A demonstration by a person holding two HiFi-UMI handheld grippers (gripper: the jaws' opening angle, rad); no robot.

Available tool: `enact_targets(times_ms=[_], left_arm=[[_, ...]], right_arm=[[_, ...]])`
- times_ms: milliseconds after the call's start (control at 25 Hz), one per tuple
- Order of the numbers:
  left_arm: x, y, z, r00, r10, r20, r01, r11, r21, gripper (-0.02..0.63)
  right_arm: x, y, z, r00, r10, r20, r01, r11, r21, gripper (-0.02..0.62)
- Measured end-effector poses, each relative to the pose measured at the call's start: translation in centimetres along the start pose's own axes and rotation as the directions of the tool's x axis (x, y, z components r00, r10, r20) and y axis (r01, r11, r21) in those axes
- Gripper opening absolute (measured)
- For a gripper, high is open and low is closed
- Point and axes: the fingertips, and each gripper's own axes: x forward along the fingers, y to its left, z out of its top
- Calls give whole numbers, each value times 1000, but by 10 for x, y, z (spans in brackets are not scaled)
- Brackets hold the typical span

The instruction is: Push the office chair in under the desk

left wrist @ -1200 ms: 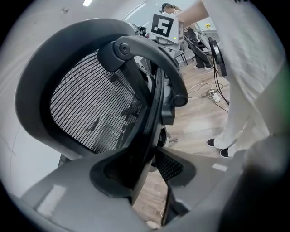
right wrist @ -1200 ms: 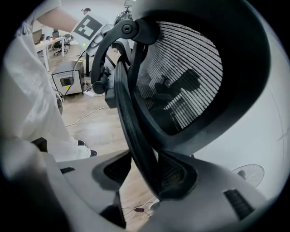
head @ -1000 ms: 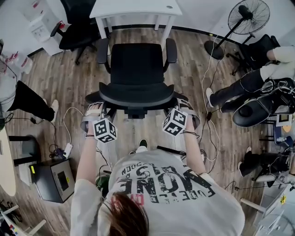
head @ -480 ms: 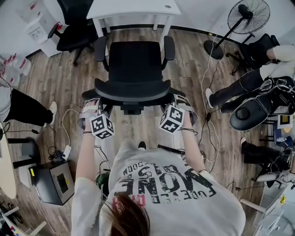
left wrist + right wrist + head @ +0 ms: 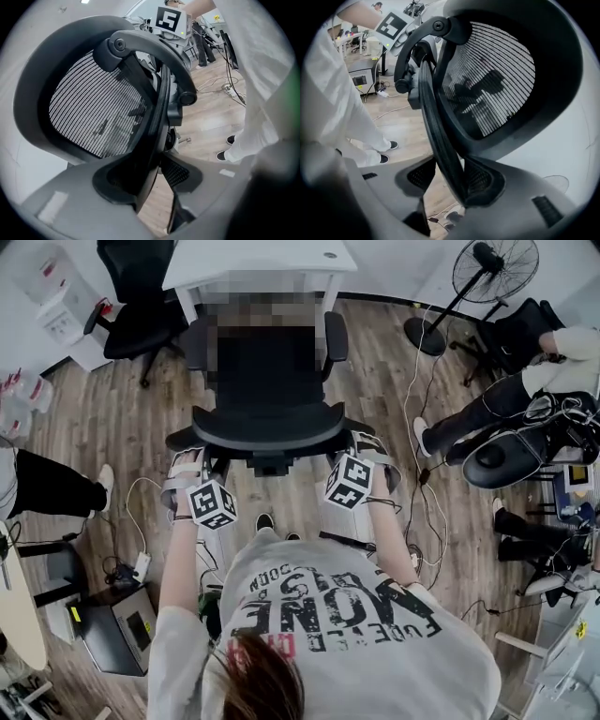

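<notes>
Jaws of the left gripper (image 5: 157, 171) are closed down on the backrest rim of the office chair (image 5: 267, 423), which runs between them. The right gripper (image 5: 450, 180) clamps the opposite rim in the same way.

Head view: the chair stands on the wooden floor facing the white desk (image 5: 253, 259). Its seat front is about at the desk's near edge; how far under it reaches cannot be told.

Probable hazards:
- The armrests (image 5: 336, 334) look roughly in line with the desk legs (image 5: 328, 296), so an off-centre push could jam one against a leg.
- Unequal force from the two grippers would swivel the chair.
- The narrow rims could slide out of the jaws.
- Loose cables (image 5: 141, 488) on the floor lie near the chair's base.
</notes>
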Motion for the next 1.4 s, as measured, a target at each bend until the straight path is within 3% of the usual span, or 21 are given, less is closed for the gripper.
enact_targets(times_ms=[520,1400], left_arm=[[25,30,-6,999,26,36,-28,998,52,184],[79,91,-38,1000,-2,30,1,999,50,186]], right_arm=[[21,-26,9,998,40,-57,-37,998,52,179],[63,-76,48,999,-16,-40,18,998,58,179]])
